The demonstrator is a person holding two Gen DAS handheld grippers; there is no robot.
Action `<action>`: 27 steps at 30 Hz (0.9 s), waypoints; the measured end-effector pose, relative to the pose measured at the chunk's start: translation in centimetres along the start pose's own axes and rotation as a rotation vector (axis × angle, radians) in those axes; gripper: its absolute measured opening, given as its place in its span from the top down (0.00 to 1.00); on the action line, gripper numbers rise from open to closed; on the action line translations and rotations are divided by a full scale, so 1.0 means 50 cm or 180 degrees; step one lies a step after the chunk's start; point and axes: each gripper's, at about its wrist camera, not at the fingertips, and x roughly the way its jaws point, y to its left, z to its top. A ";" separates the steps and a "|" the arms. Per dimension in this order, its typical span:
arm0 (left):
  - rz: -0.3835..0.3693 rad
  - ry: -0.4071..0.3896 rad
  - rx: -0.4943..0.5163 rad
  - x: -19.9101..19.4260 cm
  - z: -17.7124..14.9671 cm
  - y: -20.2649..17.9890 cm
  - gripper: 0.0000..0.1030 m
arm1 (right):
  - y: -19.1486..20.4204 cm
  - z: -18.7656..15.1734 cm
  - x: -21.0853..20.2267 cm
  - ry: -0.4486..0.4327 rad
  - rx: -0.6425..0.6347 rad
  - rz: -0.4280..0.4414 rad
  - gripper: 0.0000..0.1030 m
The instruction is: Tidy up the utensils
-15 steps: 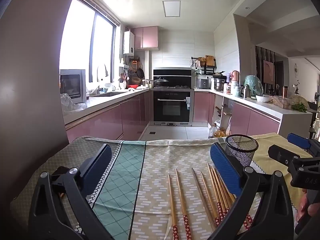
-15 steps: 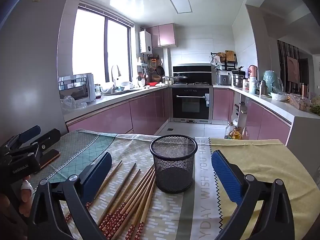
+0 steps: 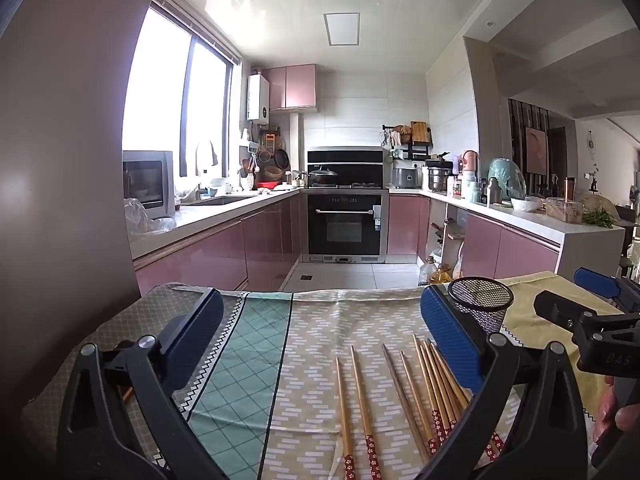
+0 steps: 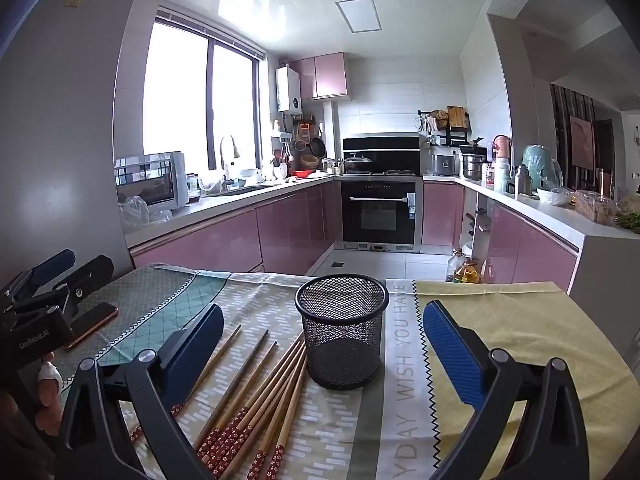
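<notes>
The left tongs (image 3: 320,340) stand wide open above the table (image 3: 120,340), their blue ribbed pads far apart, gripping nothing and touching nothing. The right tongs (image 4: 322,344) are spread just as wide and are likewise empty; the cup (image 4: 341,330) sits between their pads in the right wrist view but apart from both.

The chopsticks (image 3: 400,392) lie loose and flat on the tablecloth (image 3: 260,360), just to the left of the cup: two a little apart from the others, the rest in a fanned bunch whose thin tips point toward the cup. They are slim wooden sticks, light brown, with red thick ends printed with small white flowers. One darker stick lies among them.

The cup is a round, upright holder of black wire mesh with a solid rim and nothing inside. The tablecloth is woven fabric in panels: grey lattice, green diamond check, beige with white dashes, a grey strip with printed letters, and plain yellow, edged by black zigzag lines. A phone (image 4: 92,324) lies flat on the left part of the cloth.
</notes>
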 end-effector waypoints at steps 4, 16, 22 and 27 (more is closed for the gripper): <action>0.0005 -0.0010 0.0005 0.000 0.000 -0.001 0.06 | 0.000 0.005 -0.018 -0.0023 -0.0008 -0.0004 0.06; 0.0021 -0.0048 0.0009 -0.008 -0.005 -0.004 0.06 | 0.004 0.007 -0.020 -0.0023 -0.0026 -0.0017 0.06; 0.0021 -0.0055 0.0009 -0.009 -0.004 -0.003 0.06 | 0.004 0.004 -0.014 -0.0029 -0.0021 -0.0021 0.06; 0.0024 -0.0057 0.0007 -0.009 -0.004 -0.003 0.06 | 0.006 0.003 -0.012 -0.0045 -0.0023 -0.0032 0.06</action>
